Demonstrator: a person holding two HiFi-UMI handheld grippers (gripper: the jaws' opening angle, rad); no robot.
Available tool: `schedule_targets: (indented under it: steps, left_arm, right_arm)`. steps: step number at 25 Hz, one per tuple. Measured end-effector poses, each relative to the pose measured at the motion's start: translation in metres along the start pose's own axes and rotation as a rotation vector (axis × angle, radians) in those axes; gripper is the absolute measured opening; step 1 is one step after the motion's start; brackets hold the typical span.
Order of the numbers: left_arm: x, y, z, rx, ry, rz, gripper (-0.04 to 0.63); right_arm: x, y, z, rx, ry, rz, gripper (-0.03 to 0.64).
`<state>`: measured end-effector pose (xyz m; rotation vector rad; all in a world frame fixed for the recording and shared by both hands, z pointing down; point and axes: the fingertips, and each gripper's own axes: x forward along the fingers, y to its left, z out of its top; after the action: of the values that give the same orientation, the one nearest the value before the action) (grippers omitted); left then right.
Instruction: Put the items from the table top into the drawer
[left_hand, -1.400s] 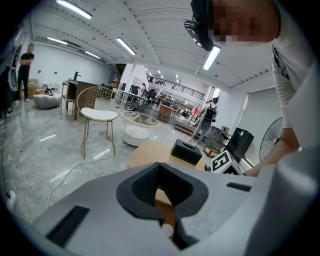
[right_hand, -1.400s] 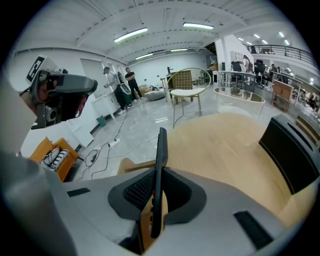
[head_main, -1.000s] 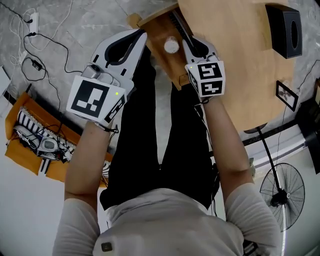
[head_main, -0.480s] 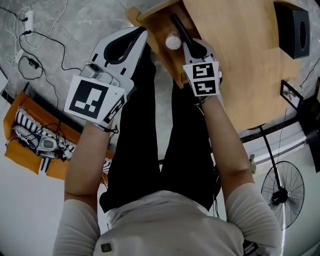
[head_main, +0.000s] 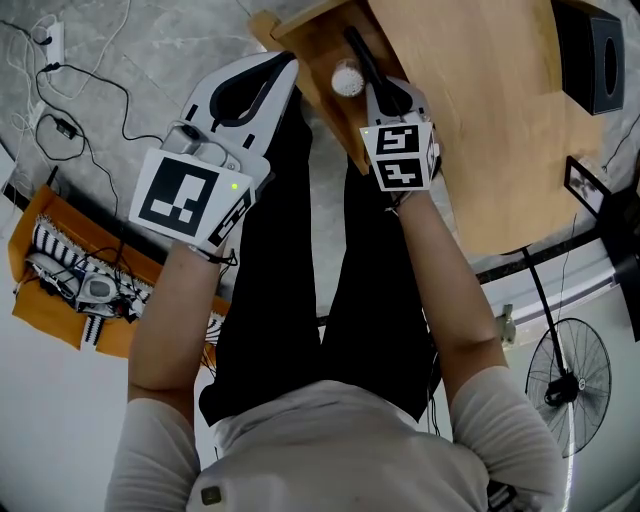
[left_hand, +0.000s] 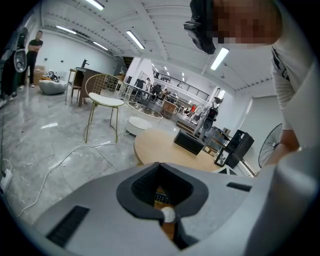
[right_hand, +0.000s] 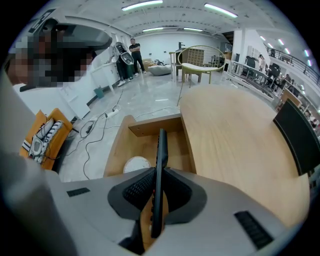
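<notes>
**Head view.** Holding a black remote (head_main: 358, 52) on its thin edge with the right gripper (head_main: 380, 90), squeezed tight on it. Has dipped lower and tipped further down than a second ago, so now pokes the remote down over the open drawer (head_main: 312, 45), low in it by the look. Means nearly done with this item: probably only needs laying down and letting go. Sits just beside a white round thing (head_main: 347, 78) already in the drawer. Keeps the left gripper (head_main: 284, 64) beside the drawer, closed up and holding nothing, about where it was before. Leaves a black box (head_main: 593, 58) and a small frame (head_main: 583, 187) far off on the table top (head_main: 470, 120).

**Left gripper view.** Shows the left gripper (left_hand: 159, 166) with tips together and nothing between. Peeks through the hole behind the tips at the white round thing (left_hand: 168, 215) and a bit of wood.

**Right gripper view.** Shows the right gripper (right_hand: 160, 172) pinching the remote (right_hand: 161, 150) from both sides, front end out over the drawer (right_hand: 145, 142) floor. Runs close along the drawer wall on the table top (right_hand: 235, 135) side, and stops short of the far wall. More free floor on the other side, but with the white round thing (right_hand: 136, 164) lying there. Best to lay it down gently, without bumping that or the walls.
</notes>
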<state>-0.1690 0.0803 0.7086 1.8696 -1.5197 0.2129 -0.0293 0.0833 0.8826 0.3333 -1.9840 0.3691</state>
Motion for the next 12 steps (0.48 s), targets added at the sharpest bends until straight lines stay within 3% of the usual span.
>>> schedule_targets:
  steps: [12]
  left_arm:
    - [-0.0028,0.0059,0.0032,-0.007,-0.004,-0.001,0.009]
  right_arm:
    - [0.001,0.004,0.0036,0.032,0.007,0.003,0.083]
